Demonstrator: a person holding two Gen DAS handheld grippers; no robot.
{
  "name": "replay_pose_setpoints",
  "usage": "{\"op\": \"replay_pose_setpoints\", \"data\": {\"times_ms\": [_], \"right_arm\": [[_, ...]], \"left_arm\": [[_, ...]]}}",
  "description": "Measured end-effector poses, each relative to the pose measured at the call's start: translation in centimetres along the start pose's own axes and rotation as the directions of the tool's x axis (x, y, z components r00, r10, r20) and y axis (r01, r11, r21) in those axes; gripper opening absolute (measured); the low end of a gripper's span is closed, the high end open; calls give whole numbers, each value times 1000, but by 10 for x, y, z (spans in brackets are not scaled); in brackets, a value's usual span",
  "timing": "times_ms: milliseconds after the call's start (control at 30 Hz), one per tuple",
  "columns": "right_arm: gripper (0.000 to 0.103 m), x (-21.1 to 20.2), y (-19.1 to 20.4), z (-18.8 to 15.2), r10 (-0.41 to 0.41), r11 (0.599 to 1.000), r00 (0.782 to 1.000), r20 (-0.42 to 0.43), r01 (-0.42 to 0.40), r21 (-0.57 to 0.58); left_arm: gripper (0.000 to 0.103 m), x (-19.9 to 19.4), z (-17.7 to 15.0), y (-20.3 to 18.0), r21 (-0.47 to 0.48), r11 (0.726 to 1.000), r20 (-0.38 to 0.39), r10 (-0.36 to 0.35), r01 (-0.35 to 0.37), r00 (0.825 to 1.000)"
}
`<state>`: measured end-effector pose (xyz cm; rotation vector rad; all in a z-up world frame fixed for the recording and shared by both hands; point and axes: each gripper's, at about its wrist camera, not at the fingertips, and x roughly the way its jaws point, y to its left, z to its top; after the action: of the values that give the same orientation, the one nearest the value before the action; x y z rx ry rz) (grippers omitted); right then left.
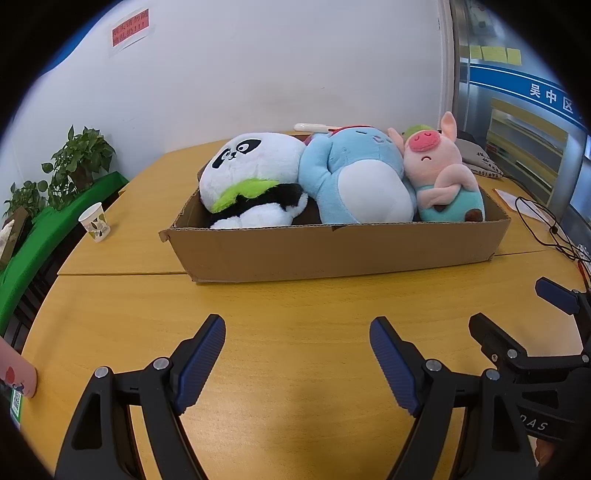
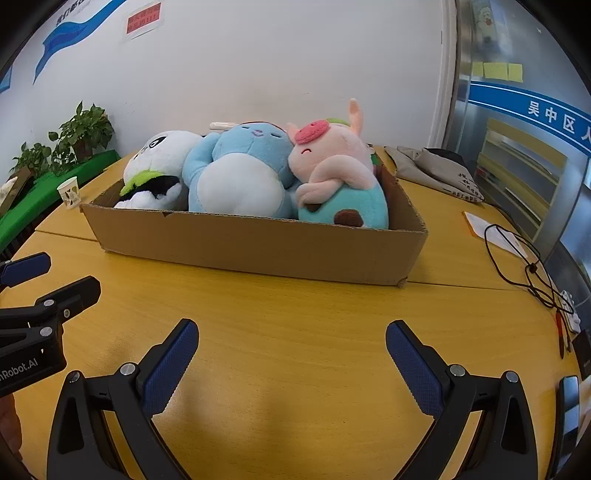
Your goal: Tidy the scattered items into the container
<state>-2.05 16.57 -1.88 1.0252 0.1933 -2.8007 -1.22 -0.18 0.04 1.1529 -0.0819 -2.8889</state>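
Though cluttered — wooden table (image 1: 295, 295), white wall (image 1: 277, 66)

Matt corrugated cardboard box (image 1: 332, 251), fuzzy plush toys (image 1: 354, 177)

blue wall band (image 1: 550, 96): "吴中区" | left hand-held gripper (image 2: 27, 273) body: "nrobot.ai" | red wall notice (image 2: 144, 17): unreadable

The cardboard box (image 1: 332, 251) wall hides the lower parts of the panda plush (image 1: 251, 177), blue plush (image 1: 358, 181) and pig plush (image 1: 443, 177). A pink object (image 1: 16, 369) is cut off by the left edge.
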Motion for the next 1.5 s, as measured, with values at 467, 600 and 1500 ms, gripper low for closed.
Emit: {"op": "replay_pose_setpoints", "data": {"times_ms": [467,600,1500], "right_arm": [[103,5,6,3,21,998,998,59,-17,-64],[103,7,2,3,70,995,996,56,-66,-74],[103,53,-207,-70,233,945,945,-230,-276,-178]], "left_arm": [[80,23,3,16,-9,1000,-18,-11,11,1000],[80,27,2,20,-3,1000,-24,-14,14,1000],[103,114,-36,229,197,936,-196,-254,292,947]]}}
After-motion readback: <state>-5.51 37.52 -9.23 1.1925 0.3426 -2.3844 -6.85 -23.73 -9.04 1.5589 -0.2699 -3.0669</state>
